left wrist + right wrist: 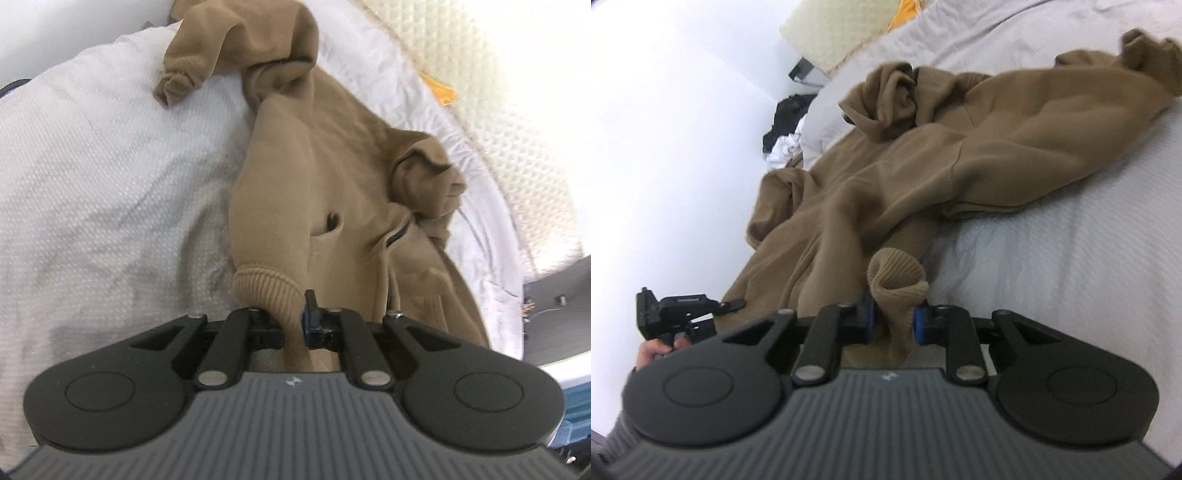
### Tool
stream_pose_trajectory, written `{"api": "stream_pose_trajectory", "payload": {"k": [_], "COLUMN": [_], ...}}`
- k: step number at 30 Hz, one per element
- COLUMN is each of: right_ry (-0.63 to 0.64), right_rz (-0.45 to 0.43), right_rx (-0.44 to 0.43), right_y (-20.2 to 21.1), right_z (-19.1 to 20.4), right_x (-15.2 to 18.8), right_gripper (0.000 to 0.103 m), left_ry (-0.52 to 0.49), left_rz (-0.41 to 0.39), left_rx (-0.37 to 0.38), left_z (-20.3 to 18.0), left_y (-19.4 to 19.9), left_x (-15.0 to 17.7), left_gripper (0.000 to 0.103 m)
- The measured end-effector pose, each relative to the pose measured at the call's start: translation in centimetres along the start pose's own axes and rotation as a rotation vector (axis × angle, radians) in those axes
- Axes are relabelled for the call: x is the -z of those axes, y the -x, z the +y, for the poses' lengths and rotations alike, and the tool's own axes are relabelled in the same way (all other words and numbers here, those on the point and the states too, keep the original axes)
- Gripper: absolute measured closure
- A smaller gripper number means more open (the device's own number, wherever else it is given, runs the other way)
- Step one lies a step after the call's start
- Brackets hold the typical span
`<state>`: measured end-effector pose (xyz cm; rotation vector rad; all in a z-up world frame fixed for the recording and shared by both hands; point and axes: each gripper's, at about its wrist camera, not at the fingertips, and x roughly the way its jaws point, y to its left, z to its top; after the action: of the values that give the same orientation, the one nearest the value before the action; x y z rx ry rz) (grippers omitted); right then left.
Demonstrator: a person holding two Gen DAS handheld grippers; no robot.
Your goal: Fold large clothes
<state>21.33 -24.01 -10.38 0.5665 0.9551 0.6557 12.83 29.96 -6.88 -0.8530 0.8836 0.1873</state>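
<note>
A tan hooded sweatshirt [332,166] lies crumpled on a white bed [92,166]; it also shows in the right wrist view [960,166]. My left gripper [291,325] is shut on the ribbed hem [266,291] at one bottom corner. My right gripper [895,317] is shut on the ribbed hem [897,280] at the other corner. One sleeve with its cuff [177,83] reaches toward the far side. The hood [886,99] is bunched up. The other hand-held gripper [676,314] shows at the left of the right wrist view.
A cream textured pillow [498,92] and something yellow [441,90] lie at the bed's far end. Dark and white clothes [786,129] lie heaped beside the bed by the white wall [665,147]. The bed's edge [517,295] drops to a grey floor.
</note>
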Motion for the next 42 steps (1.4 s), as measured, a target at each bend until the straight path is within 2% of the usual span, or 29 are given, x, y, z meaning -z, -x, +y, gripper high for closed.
{"api": "stream_pose_trajectory", "payload": {"k": [5, 8, 12, 15, 19, 20, 21, 22, 24, 25, 28, 31, 34, 38, 41, 42], "right_ry": [-0.008, -0.015, -0.031, -0.133, -0.197, -0.209, -0.217, -0.225, -0.242, -0.25, -0.28, -0.253, -0.181, -0.137, -0.173, -0.188], "right_rz": [0.036, 0.127, 0.235, 0.254, 0.237, 0.227, 0.218, 0.207, 0.153, 0.115, 0.014, -0.095, -0.213, -0.34, -0.401, -0.411], "right_rx": [0.06, 0.154, 0.237, 0.268, 0.254, 0.245, 0.239, 0.235, 0.232, 0.237, 0.231, 0.243, 0.287, 0.344, 0.42, 0.443], "right_y": [3.4, 2.4, -0.4, -2.1, -2.3, -1.9, -1.4, -1.2, 0.3, 0.9, 2.2, 3.6, 4.5, 5.8, 6.2, 6.1], "right_z": [3.7, 4.9, 3.4, 1.2, 0.1, 0.0, 0.0, 0.1, 0.1, -0.2, -0.8, -1.5, -2.6, -5.9, -9.6, -10.9], "right_x": [2.7, 4.9, 6.8, 7.0, 7.0, 6.8, 6.7, 6.4, 5.9, 5.5, 3.5, 1.5, -1.2, -5.7, -8.8, -9.5], "right_gripper": [0.084, 0.084, 0.083, 0.081, 0.076, 0.071, 0.065, 0.062, 0.048, 0.045, 0.037, 0.036, 0.036, 0.034, 0.033, 0.029], "left_ry": [0.011, 0.014, 0.03, 0.031, 0.003, -0.017, -0.041, -0.066, -0.119, -0.155, -0.238, -0.336, -0.413, -0.474, -0.528, -0.546], "left_rz": [-0.002, 0.032, 0.104, 0.156, 0.189, 0.197, 0.205, 0.209, 0.19, 0.165, 0.11, 0.022, -0.027, -0.022, -0.022, -0.014], "left_rx": [0.011, -0.021, -0.07, -0.101, -0.089, -0.099, -0.107, -0.113, -0.132, -0.146, -0.145, -0.14, -0.096, 0.001, 0.047, 0.064], "left_z": [2.0, 3.4, 5.9, 7.4, 7.5, 7.3, 7.1, 7.1, 6.5, 5.9, 3.8, 0.2, -4.2, -10.8, -15.8, -17.3], "left_y": [2.7, 1.8, 0.1, -1.6, -2.0, -1.8, -1.7, -2.1, -1.2, -0.6, 1.8, 3.5, 3.4, 0.1, -3.6, -5.2], "left_x": [0.1, 0.6, 1.1, 1.1, 0.6, 0.6, 0.5, 0.4, 0.5, 0.6, 0.9, 1.7, 3.2, 5.9, 8.4, 9.2], "left_gripper": [0.093, 0.093, 0.093, 0.092, 0.088, 0.085, 0.077, 0.071, 0.042, 0.039, 0.038, 0.038, 0.037, 0.037, 0.037, 0.037]}}
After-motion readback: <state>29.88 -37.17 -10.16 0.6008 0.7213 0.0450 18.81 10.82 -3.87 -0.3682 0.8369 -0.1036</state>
